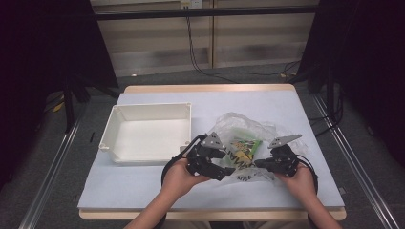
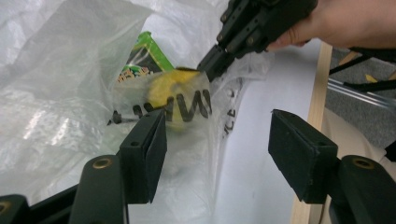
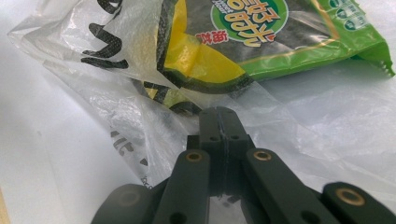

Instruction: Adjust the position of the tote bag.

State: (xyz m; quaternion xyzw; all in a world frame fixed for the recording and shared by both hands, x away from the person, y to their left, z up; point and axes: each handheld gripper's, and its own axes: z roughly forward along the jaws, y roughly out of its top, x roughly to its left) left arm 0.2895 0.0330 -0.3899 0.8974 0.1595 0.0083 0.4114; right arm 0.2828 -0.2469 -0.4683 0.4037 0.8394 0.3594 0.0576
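Pinching the edge of the crumpled clear plastic bag (image 1: pixel 248 138) with my right gripper (image 3: pixel 219 122) to anchor it on the pale blue table (image 1: pixel 143 183), I keep my left gripper (image 2: pixel 217 149) wide beside the green-and-yellow snack packet (image 3: pixel 261 42) inside.

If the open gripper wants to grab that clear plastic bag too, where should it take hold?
Probably the loose printed edge of the plastic bag, near where the right gripper already pinches it. The film there is thin and stands up in folds, so the left gripper, jaws open, could likely come from the person's side and close on one fold, clear of the green snack packet.
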